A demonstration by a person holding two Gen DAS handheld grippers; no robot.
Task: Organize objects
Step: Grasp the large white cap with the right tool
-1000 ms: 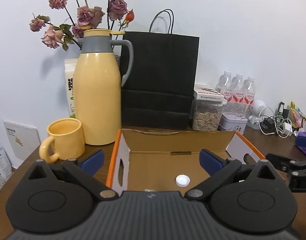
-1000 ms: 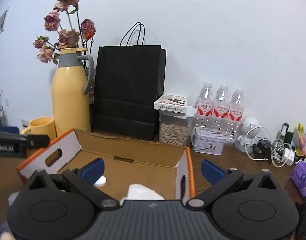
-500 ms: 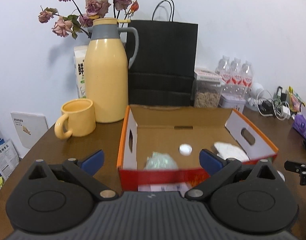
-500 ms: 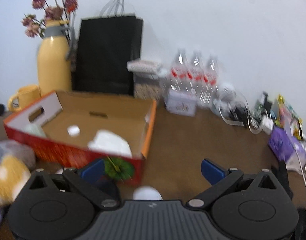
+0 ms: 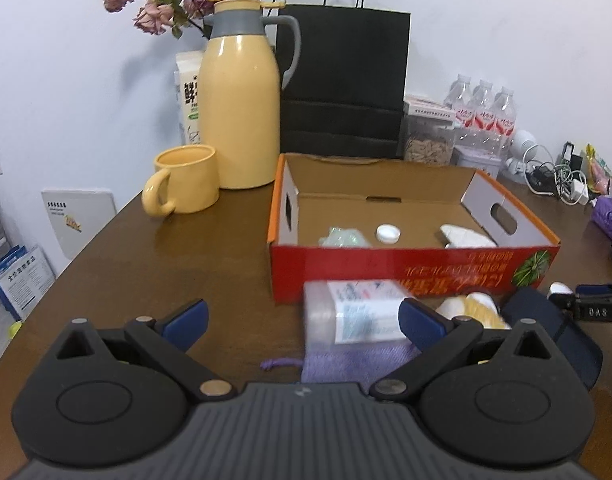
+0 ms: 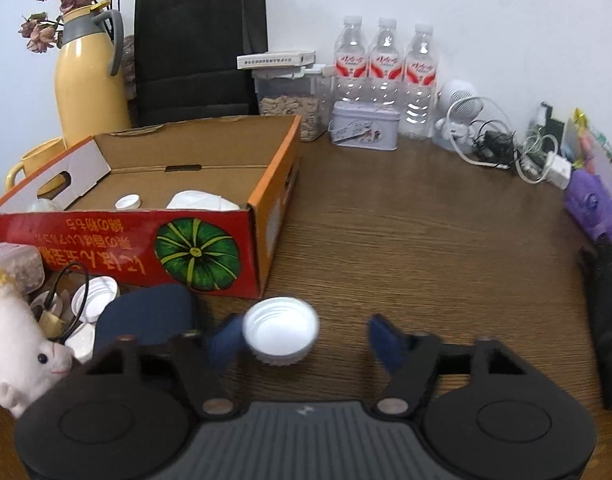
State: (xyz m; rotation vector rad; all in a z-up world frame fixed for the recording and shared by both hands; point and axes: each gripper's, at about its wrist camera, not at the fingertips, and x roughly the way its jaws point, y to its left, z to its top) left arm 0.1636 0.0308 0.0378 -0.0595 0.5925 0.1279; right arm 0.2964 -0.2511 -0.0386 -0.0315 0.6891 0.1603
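Brown desk (image 6: 406, 240) carries a red box (image 6: 146, 240) holding a cap (image 5: 388, 233). Right gripper (image 6: 302, 340) jaws are closing around a white lid (image 6: 281, 330) on the desk before the box. Left gripper (image 5: 302, 320) jaws are spread, empty.

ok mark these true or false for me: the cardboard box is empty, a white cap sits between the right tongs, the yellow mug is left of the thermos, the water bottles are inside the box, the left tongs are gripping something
1. The cardboard box is empty. False: a small white lid and white wadded material lie inside it.
2. A white cap sits between the right tongs. True; the jaws are closing, with a gap left on one side.
3. The yellow mug is left of the thermos, seen from the left wrist. True.
4. The water bottles are inside the box. False: they stand on the table by the wall, outside it.
5. The left tongs are gripping something. False: they are open and hold nothing.
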